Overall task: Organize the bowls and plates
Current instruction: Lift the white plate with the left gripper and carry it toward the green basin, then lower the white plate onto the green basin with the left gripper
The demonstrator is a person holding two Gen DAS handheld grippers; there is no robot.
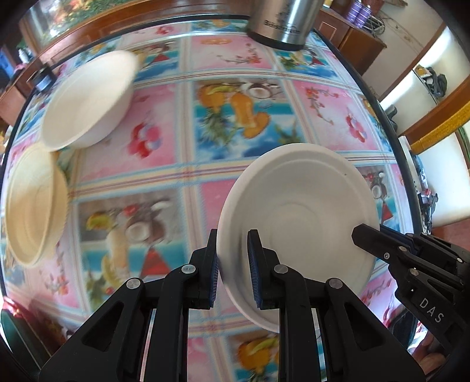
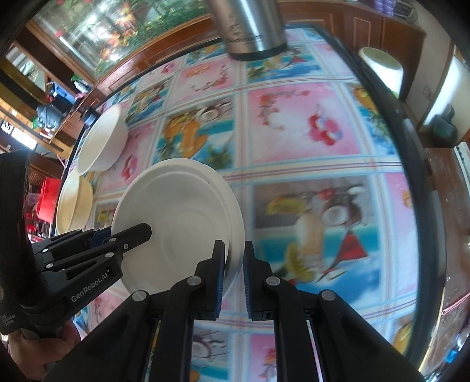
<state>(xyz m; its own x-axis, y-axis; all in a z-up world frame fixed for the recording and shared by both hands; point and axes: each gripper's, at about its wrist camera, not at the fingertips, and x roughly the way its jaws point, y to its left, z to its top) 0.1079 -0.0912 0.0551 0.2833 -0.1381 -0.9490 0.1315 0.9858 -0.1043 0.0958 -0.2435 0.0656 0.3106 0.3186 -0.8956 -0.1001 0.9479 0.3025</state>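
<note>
Bright, even daylight with soft, faint shadows; strong fisheye curvature bends the tablecloth point(image 1: 182, 176) grid and darkens the corners, motion blur smears the far-left bowl point(image 1: 88, 100) and cloth prints, while the near gripper fingers point(image 2: 217, 264) stay sharp.

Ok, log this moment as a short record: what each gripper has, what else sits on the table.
held item: white plate, lifted and tilted above the table
left gripper: shut on the plate's near-left rim
right gripper: shut on the plate's right rim
bowls: white bowl at far left; cream bowl just in front of it
other: steel flask at the far edge
</note>
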